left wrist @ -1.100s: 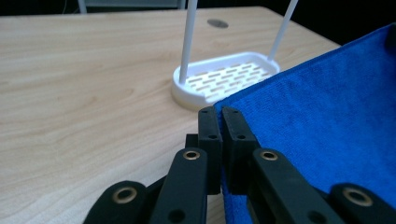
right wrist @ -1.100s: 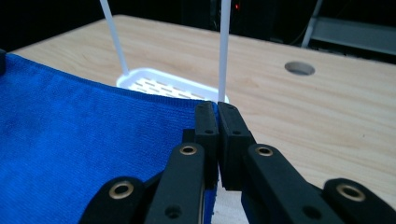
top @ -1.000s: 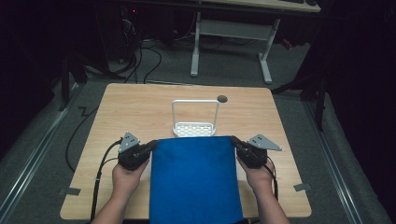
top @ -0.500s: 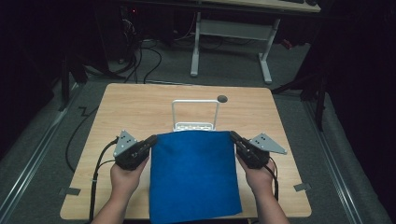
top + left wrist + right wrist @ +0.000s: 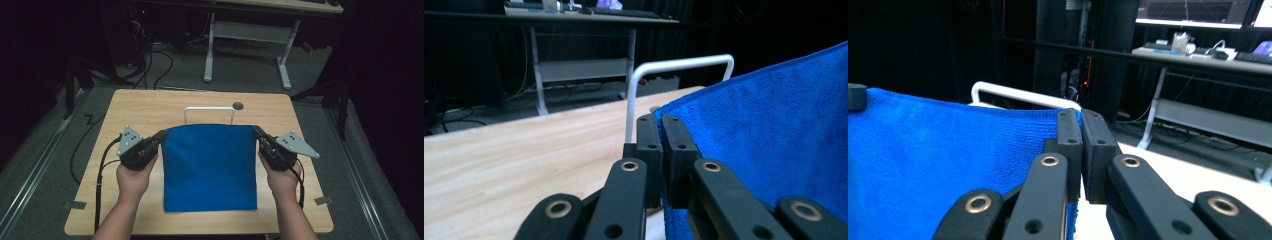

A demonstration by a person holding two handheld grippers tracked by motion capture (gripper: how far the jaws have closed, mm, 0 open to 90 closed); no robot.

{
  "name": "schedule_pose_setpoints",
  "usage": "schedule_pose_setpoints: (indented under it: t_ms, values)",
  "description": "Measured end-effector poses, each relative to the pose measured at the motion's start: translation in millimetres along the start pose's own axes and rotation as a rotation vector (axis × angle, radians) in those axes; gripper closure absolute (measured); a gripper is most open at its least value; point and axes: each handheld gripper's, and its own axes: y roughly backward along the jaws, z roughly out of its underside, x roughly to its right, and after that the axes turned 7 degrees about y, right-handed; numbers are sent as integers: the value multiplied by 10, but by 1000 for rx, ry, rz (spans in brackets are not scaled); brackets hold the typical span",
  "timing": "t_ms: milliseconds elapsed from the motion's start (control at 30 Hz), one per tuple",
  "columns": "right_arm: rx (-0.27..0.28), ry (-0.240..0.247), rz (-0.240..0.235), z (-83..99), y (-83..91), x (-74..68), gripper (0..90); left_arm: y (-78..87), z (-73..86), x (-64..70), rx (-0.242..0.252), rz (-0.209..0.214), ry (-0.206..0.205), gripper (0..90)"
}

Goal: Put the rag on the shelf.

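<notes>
A blue towel (image 5: 210, 167) is stretched between my two grippers above the wooden table (image 5: 150, 107), its lower edge hanging toward the table's near side. My left gripper (image 5: 160, 136) is shut on the towel's upper left corner, seen up close as the left gripper (image 5: 661, 131) pinching the blue towel (image 5: 769, 130). The right gripper (image 5: 257, 132) is shut on the upper right corner; in its own view the right gripper (image 5: 1081, 131) pinches the towel (image 5: 938, 155). A white wire rack (image 5: 209, 112) stands just behind the towel's top edge; its lower part is hidden.
A small dark round hole (image 5: 238, 105) marks the table's far side. A desk frame (image 5: 245, 30) and cables lie on the floor beyond. Bare tabletop runs left of my left hand (image 5: 133, 180) and right of my right hand (image 5: 280, 180).
Both grippers have carried the towel's top edge forward and up toward the white rack, which is now mostly hidden behind the cloth. The towel now hangs more spread out.
</notes>
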Motion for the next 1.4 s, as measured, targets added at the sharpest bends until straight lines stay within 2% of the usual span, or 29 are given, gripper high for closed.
schedule_pose_setpoints:
  t_ms: [33,133,167,200,500,567,667,767,900,1033,1267,1400]
  values:
    - [16,-2,5,-74,-12,22,886,-11,-74,-2,14,-5,-3,878]
    - [25,-3,10,-133,-19,35,887,-13,-155,0,28,-4,-6,879]
    - [38,4,10,-205,-26,50,887,-7,-241,9,42,-7,-18,879]
    - [38,4,10,-205,-26,50,887,-7,-241,9,42,-7,-18,879]
    - [71,16,22,-422,-92,110,887,22,-611,-6,90,-33,-70,880]
    - [73,18,24,-461,-118,143,887,13,-677,-37,92,-41,-76,880]
    - [78,14,32,-509,-159,199,888,-13,-745,-102,101,-31,-62,880]
    - [75,11,34,-543,-202,239,888,-50,-773,-175,94,-13,-36,880]
    - [71,7,33,-594,-284,271,888,-137,-822,-236,68,-37,-47,880]
    - [79,19,43,-658,-379,300,888,-199,-892,-289,71,-40,-47,880]
    - [95,8,53,-774,-520,392,889,-377,-1096,-333,50,-74,-88,880]
    - [82,13,62,-868,-657,471,889,-491,-1204,-386,50,-92,-106,880]
